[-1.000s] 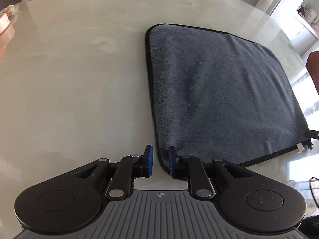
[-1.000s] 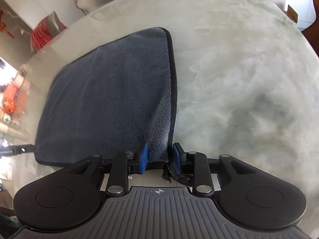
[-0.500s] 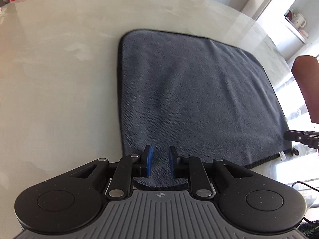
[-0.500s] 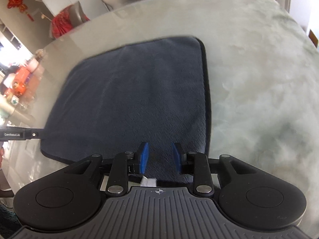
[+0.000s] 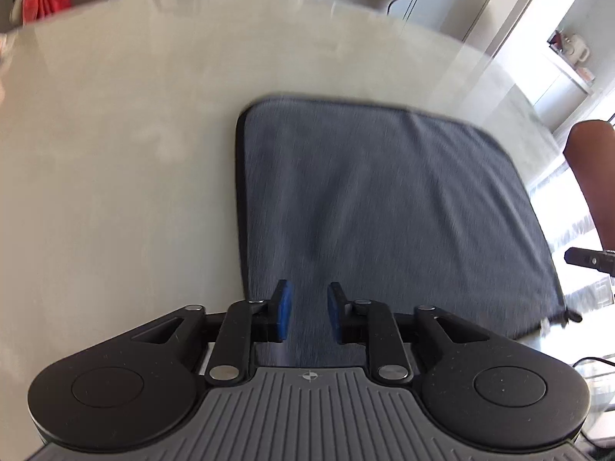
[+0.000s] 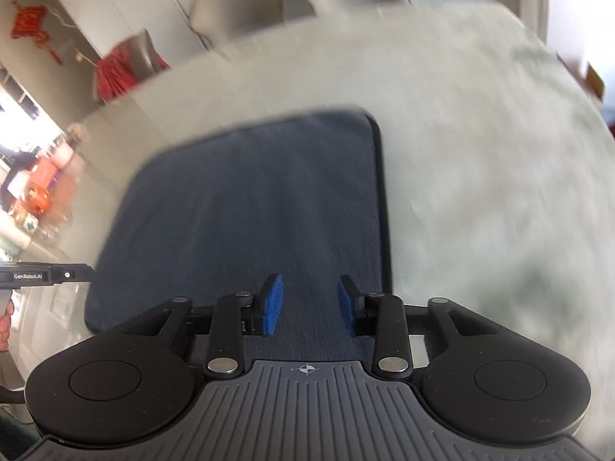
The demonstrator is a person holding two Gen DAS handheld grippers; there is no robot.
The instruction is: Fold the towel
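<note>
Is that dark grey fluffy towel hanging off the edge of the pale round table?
No, the dark grey fluffy towel lies flat wholly on the pale round table, with bare tabletop showing beyond its edges.

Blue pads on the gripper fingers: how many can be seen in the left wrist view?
2. One blue rubber pad sits on the left gripper's left finger, the other on its right finger, both above the dark grey towel. The right gripper's pads are hidden here.

Plush grey towel [image 5: 384, 207], glossy table [image 5: 115, 173]

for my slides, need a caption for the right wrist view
Right gripper, jaws opening and empty, above a grey towel lying flat on a pale table.
</note>
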